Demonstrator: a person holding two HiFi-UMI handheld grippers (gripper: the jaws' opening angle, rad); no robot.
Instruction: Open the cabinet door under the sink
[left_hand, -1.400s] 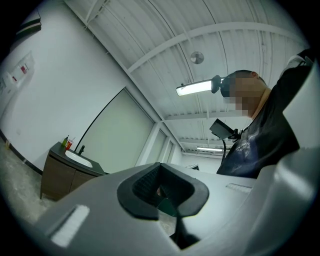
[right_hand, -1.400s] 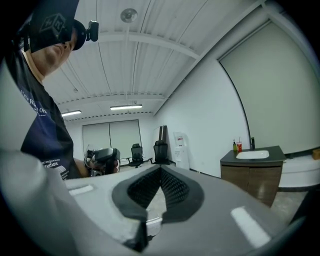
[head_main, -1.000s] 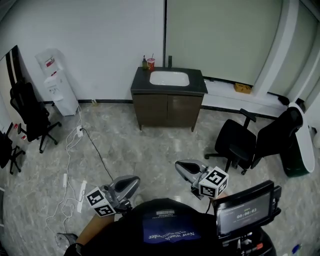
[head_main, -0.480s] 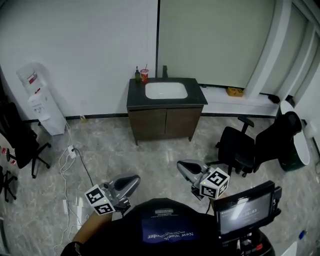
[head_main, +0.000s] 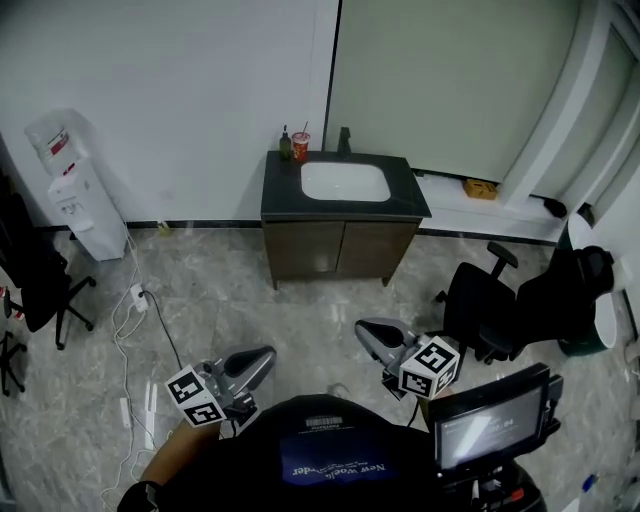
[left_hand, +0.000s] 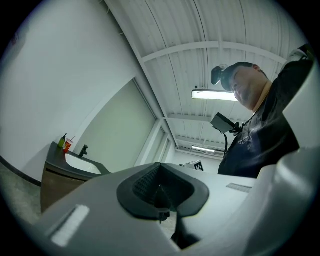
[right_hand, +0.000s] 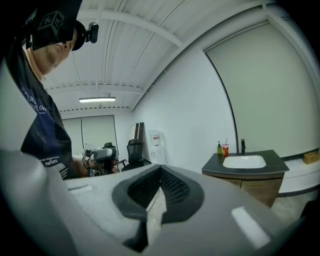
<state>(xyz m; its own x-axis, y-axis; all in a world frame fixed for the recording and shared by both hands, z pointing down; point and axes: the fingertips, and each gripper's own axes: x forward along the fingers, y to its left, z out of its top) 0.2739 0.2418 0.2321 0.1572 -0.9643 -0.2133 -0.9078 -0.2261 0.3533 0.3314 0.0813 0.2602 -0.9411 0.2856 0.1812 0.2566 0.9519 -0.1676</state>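
Seemingly, both brown cabinet doors (head_main: 312, 250) sit shut.

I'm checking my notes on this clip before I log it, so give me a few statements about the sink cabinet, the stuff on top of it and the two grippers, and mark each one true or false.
1. The cabinet doors under the sink are closed. True.
2. The red cup stands on the floor. False: it stands on the countertop, next to the green bottle.
3. The left gripper and the right gripper are both shut, with nothing between their jaws. True.
4. The right gripper touches a cabinet door. False: it is well short of the cabinet, with bare floor between them.
5. In the head view, the water dispenser stands to the right of the cabinet. False: it stands to the left, by the wall.
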